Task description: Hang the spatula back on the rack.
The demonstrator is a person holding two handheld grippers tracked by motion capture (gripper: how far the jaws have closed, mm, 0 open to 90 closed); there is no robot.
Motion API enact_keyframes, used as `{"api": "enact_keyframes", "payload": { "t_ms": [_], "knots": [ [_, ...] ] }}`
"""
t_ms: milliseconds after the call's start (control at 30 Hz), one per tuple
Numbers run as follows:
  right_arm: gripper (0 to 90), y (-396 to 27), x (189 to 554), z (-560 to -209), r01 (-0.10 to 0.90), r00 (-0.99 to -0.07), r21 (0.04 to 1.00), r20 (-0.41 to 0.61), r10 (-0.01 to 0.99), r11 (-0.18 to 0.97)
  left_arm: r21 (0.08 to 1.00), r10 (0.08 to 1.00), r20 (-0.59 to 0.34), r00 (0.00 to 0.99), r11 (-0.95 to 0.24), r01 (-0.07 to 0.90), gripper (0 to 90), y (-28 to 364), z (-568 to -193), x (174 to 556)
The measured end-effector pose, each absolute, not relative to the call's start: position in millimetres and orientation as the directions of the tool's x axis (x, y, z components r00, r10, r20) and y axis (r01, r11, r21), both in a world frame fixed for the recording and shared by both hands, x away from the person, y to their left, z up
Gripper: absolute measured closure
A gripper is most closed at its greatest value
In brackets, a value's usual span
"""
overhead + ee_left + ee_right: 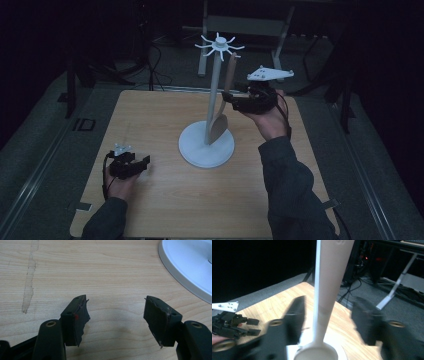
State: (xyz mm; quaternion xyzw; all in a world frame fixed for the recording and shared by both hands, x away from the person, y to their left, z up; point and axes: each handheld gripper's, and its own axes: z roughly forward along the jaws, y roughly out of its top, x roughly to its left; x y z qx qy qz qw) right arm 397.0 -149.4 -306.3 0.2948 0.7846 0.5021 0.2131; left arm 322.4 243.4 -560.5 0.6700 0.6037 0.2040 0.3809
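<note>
1 pale wooden spatula, flat rounded blade, white round-based stand

A white stand, with a round base, upright pole and hooked crown, sits mid-tabletop. A pale wooden spoon hangs from a right-side hook, bowl down near the base.

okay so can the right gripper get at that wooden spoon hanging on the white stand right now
Probably yes. The right gripper is raised beside the wooden spoon, its jaws open with the handle between them, apart from both. Nothing stands between them; the stand rises close behind.
</note>
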Motion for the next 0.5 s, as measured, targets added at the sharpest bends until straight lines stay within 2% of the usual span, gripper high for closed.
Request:
{"api": "enact_keyframes", "payload": {
  "t_ms": [100,200,500],
  "knots": [
    [29.3,-153.5,394.0,-310.1,0.254,-0.725,0.917,-0.030,0.688,0.308,0.757,0.964,-0.185,0.189,0.018,0.654,36.0,243.1,-560.6,322.3],
    [24.9,-159.2,390.6,-315.6,0.268,-0.722,0.916,-0.015,0.692,0.299,0.756,0.965,-0.185,0.188,0.017,0.655,36.0,243.2,-560.9,322.6],
    [19.3,-178.3,382.8,-336.7,0.294,-0.691,0.894,-0.044,0.721,0.337,0.758,0.965,-0.183,0.190,0.015,0.653,36.0,243.7,-560.5,322.8]
  ]
}}
